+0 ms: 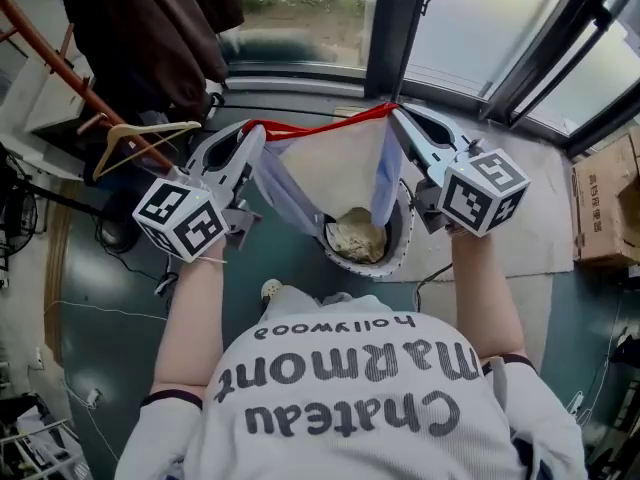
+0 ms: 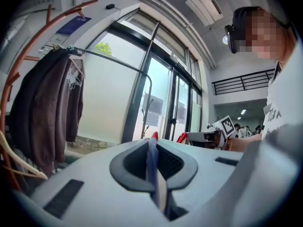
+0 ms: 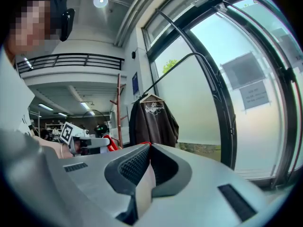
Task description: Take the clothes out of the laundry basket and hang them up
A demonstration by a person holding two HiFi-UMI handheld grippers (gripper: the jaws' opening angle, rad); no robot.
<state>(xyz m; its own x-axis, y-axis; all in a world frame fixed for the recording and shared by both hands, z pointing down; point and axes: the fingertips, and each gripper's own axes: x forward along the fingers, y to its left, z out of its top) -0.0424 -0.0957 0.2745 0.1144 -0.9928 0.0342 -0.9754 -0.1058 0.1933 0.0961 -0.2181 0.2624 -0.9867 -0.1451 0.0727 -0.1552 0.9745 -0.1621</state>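
Observation:
A cream garment [image 1: 335, 173] with lavender sides and a red edge is stretched between both grippers above the laundry basket [image 1: 400, 250]. My left gripper [image 1: 255, 136] is shut on its left corner, and lavender cloth [image 2: 152, 169] shows pinched between the jaws of my left gripper [image 2: 152, 143]. At the right corner my right gripper [image 1: 396, 120] is shut too, with cream cloth [image 3: 143, 183] running through the jaws of my right gripper [image 3: 149, 148]. A crumpled beige cloth [image 1: 357, 236] lies in the basket.
An orange rack [image 1: 60, 68] at the left carries dark brown clothes [image 1: 150, 28] and an empty wooden hanger [image 1: 140, 136]. Tall windows [image 1: 480, 18] run along the far side. A cardboard box [image 1: 605, 203] stands at the right, and cables lie on the floor at the left.

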